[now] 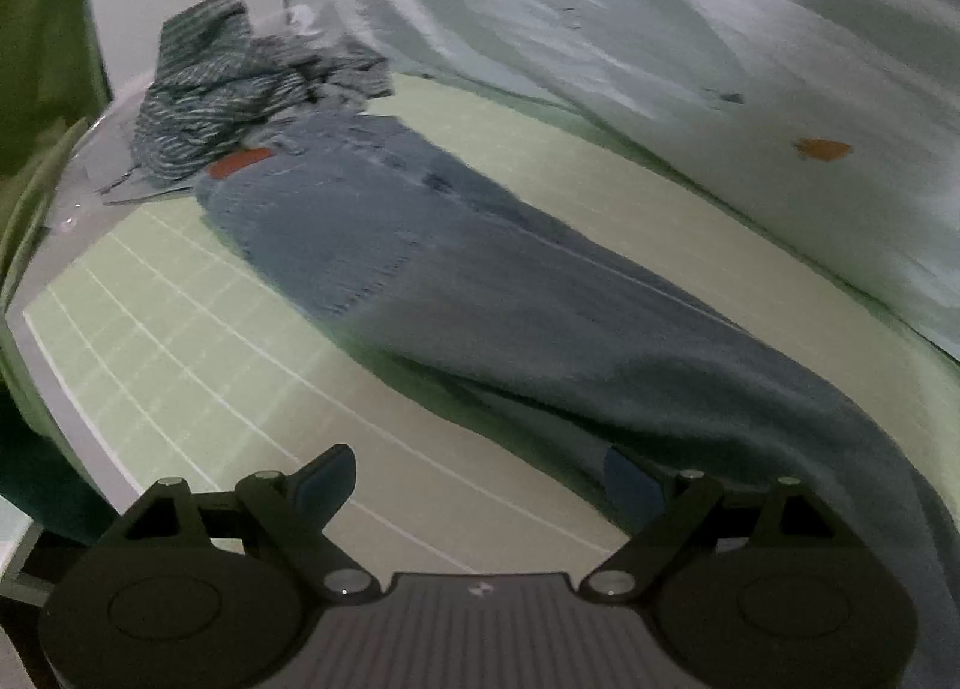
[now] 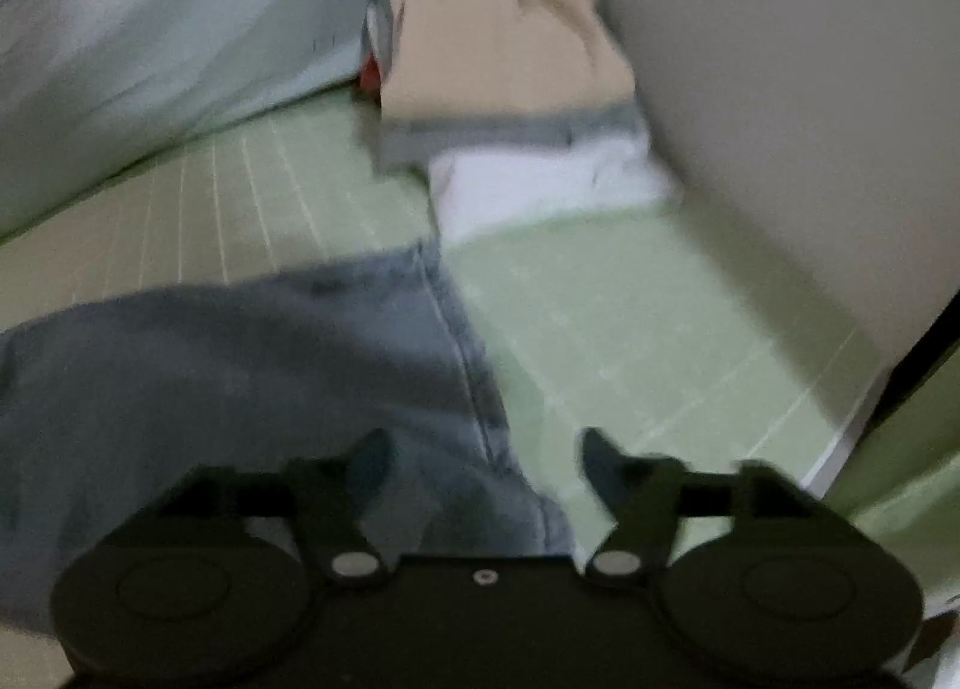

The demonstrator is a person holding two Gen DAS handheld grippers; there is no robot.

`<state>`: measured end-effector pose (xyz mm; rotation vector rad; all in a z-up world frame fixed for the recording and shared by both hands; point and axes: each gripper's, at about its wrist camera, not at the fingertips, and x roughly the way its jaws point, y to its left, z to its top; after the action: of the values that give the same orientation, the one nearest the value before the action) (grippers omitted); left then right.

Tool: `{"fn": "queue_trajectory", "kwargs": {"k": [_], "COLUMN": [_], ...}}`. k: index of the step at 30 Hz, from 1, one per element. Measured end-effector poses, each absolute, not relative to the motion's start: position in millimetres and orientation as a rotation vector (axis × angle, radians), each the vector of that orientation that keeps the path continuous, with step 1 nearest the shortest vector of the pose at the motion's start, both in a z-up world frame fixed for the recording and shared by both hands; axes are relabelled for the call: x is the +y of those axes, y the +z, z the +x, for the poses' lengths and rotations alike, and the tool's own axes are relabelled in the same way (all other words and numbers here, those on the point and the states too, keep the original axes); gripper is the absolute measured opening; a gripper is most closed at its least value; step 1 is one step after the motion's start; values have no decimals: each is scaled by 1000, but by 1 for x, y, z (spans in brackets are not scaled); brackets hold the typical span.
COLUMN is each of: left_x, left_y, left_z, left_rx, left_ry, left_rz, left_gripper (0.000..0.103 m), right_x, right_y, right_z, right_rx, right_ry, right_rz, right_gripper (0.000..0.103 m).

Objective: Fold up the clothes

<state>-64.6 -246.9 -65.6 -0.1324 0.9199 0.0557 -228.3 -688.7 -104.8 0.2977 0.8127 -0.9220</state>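
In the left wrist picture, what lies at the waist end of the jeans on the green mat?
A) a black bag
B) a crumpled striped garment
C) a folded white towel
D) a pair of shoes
B: a crumpled striped garment, teal with pale stripes, lies bunched at the waistband end of the jeans on the green mat.

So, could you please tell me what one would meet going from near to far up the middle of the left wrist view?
Left gripper, open → green gridded mat → blue jeans lying flat → crumpled striped garment at the jeans' waist end.
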Motion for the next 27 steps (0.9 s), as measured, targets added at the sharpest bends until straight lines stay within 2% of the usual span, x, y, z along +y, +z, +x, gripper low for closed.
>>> {"fn": "queue_trajectory", "kwargs": {"k": [3, 4, 17, 27], "left_x": [-215, -203, -48, -3], "left_y": [-64, -63, -83, -119], "left_z": [-49, -44, 61, 146], "left_rx": [916, 913, 927, 983], "left_ry": [69, 74, 138, 104], "left_rz": [-137, -143, -265, -207], "left_gripper": [90, 90, 93, 93], "right_x": [-667, -658, -528, -473], "right_y": [-94, -94, -100, -104], "right_z": [-212, -205, -96, -49], "right_rx": [753, 751, 790, 849], "right_ry": [-924, -909, -672, -692], "right_rz": [259, 271, 387, 492], "right_gripper": [100, 103, 103, 103]}}
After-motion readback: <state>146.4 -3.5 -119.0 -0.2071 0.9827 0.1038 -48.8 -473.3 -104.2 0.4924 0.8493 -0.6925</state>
